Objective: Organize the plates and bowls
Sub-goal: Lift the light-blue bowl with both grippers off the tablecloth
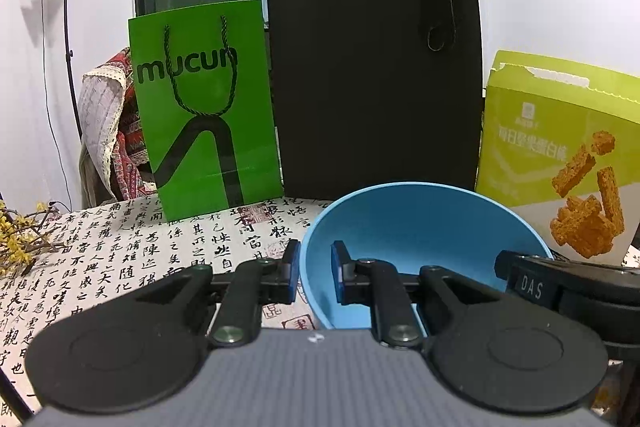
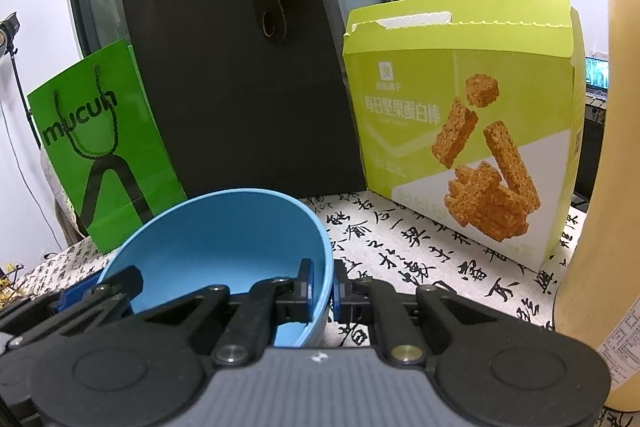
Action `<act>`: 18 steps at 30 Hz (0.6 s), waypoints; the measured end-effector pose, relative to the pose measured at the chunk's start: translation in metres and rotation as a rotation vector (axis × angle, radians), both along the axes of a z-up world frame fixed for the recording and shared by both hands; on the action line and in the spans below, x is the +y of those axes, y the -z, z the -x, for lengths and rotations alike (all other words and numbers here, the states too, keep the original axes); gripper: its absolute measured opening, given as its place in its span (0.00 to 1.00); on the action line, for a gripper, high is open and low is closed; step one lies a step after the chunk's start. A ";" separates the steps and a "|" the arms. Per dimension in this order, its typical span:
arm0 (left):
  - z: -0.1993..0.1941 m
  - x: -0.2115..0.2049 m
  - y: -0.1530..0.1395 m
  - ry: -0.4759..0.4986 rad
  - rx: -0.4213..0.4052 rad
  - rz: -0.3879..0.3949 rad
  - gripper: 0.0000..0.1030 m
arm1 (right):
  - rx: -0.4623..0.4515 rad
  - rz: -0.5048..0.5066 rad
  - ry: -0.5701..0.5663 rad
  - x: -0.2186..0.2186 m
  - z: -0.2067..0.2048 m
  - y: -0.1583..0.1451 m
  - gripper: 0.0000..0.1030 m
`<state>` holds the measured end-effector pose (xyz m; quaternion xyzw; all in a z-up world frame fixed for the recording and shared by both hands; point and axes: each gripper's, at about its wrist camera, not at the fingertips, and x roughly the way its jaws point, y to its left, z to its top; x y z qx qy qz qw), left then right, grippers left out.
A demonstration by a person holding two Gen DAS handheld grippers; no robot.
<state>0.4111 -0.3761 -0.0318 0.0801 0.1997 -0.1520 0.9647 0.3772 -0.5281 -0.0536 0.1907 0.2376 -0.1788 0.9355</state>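
On our left we see the left gripper [image 1: 316, 265] pinched narrow on the left rim of the blue bowl [image 1: 420, 227], one blue pad outside the wall and one inside; the bowl is tilted, its mouth turned toward us, and nothing lies in it; it hangs just over the calligraphy tablecloth [image 1: 120, 255], near the table's near edge. Further right, the right gripper [image 2: 323, 285] is likewise clamped narrow, on the bowl's right rim, again one pad on each side of the wall; so we hold the bowl between the two claws, one at each side.

For room: left of the bowl the cloth lies open as far as some yellow-flowered twigs [image 1: 20, 239] at the table's left edge; right of the bowl there is open cloth up to a tall yellow bottle [image 2: 592, 147] close at the right.

Along the back, left to right, stand a green paper bag [image 1: 204, 107], a taller black paper bag [image 1: 376, 75] and a lime snack box [image 2: 460, 123] with its top torn open; what they contain we cannot tell.
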 end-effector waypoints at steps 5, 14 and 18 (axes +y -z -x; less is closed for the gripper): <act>0.002 -0.001 0.000 0.016 -0.002 0.006 0.16 | -0.009 0.014 0.012 0.001 0.003 -0.002 0.09; 0.005 0.000 -0.003 0.013 -0.016 0.019 0.16 | -0.028 0.012 0.034 0.002 0.008 -0.004 0.09; 0.007 0.000 -0.005 0.015 -0.025 0.027 0.16 | -0.038 0.006 0.035 0.002 0.009 -0.005 0.09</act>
